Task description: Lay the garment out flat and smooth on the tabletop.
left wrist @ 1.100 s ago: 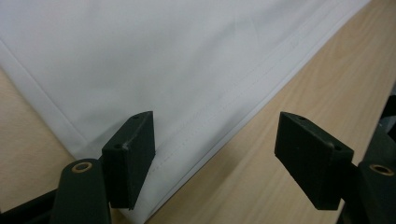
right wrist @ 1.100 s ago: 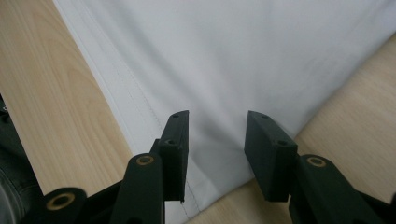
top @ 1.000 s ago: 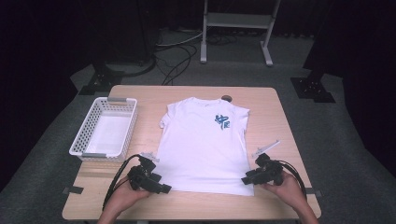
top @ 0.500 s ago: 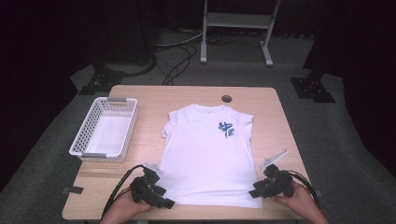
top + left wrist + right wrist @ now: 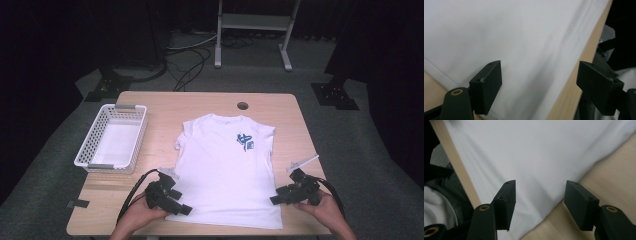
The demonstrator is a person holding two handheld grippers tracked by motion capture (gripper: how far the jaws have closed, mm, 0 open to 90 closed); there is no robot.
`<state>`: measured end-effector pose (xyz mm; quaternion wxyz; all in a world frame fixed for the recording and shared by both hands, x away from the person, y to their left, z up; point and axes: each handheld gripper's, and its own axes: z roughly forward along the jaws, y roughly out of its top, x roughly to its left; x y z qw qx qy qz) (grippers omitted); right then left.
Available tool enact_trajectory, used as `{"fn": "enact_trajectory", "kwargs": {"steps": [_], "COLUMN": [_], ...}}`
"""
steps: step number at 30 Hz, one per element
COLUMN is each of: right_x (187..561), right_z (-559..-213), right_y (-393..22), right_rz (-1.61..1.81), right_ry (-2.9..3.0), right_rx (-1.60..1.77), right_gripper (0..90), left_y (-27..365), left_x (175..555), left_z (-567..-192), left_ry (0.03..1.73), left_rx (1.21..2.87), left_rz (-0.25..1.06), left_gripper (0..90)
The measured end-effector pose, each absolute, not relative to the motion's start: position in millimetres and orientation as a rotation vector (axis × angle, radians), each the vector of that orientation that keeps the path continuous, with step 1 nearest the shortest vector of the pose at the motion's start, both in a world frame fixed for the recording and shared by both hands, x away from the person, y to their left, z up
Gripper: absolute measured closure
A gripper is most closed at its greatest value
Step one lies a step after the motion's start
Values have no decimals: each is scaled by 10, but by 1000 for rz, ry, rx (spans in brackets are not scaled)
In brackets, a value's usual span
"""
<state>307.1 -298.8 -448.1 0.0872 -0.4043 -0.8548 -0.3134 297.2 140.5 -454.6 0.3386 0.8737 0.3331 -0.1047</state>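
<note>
In the high view the white T-shirt (image 5: pixel 227 170) lies flat on the surface (image 5: pixel 295 125), its hem at the near edge, with the left hand-held gripper (image 5: pixel 184 209) at the lower left corner and the right hand-held gripper (image 5: pixel 274 199) at the lower right. In the left gripper view the jaws have just been opening and stand apart over the cloth (image 5: pixel 524 45), pressing nothing, so a careless close could pinch one layer alone. In the right gripper view the jaws, likewise just opening, straddle the shirt's edge (image 5: pixel 549 157); it is probably clear of the pads, though blur hides this, and a snag could drag the hem off the edge.
</note>
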Motion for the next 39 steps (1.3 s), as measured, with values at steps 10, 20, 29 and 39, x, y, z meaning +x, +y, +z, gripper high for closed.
{"fn": "enact_trajectory", "kwargs": {"steps": [10,20,29,39], "right_x": [3430,3916,4354,4609], "right_z": [-4490,-4473,-4472,-4553], "right_y": [-3143,-3262,-3230,-3233], "right_rz": [-1081,-1170,-1182,-1195], "right_ry": [-2438,-2318,-2250,-2180], "right_rx": [-1404,-1620,-1745,-1868], "right_gripper": [360,345,345,361], "left_y": [1294,1229,1177,1158], "left_x": [3213,3286,3219,3164], "left_z": [-4586,-4700,-4735,-4756], "left_ry": [837,793,719,682], "left_rx": [2206,2254,2295,2322], "left_rz": [-62,118,219,285], "left_gripper": [163,163,158,149]}}
